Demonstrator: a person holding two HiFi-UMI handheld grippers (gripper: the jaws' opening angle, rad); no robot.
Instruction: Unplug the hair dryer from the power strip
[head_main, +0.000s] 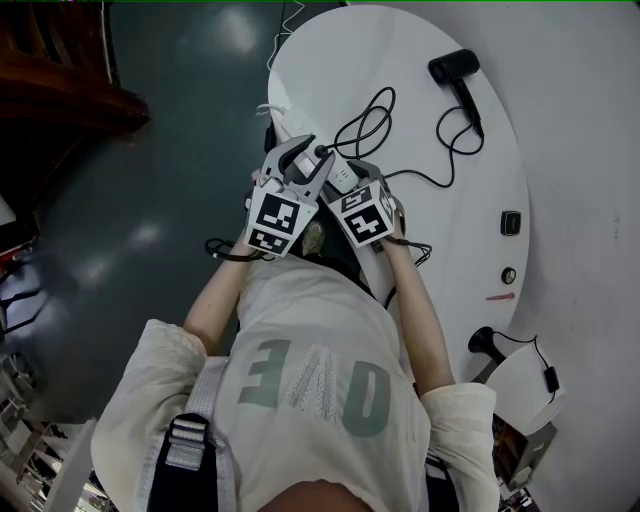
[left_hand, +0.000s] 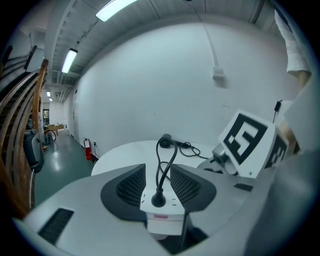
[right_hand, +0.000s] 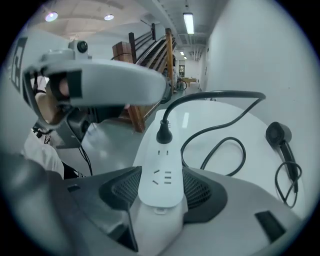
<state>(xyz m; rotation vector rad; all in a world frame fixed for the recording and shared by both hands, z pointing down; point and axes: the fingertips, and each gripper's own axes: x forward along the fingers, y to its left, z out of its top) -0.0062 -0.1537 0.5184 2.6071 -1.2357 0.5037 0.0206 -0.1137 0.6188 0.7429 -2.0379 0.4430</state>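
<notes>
pale shirt (head_main: 310, 340) fills the foreground as a person brings two grippers together at the near edge of a white surface (head_main: 330, 60). the right gripper (right_hand: 160, 180) is clenched on the sides of the power strip (right_hand: 162, 150), with the black plug (right_hand: 164, 134) seated just ahead of its jaws. the left gripper (left_hand: 157, 175) is released, its jaws standing to either side of that plug without pressing it. the hair dryer (head_main: 455, 72) lies well beyond both grippers, at the far end of its looping cord (right_hand: 220, 95). the step in hand looks like taking hold of the plug. it would go best if the left gripper closes on the plug body rather than the cord, then draws straight out along the pins while the right gripper keeps the strip still.
</notes>
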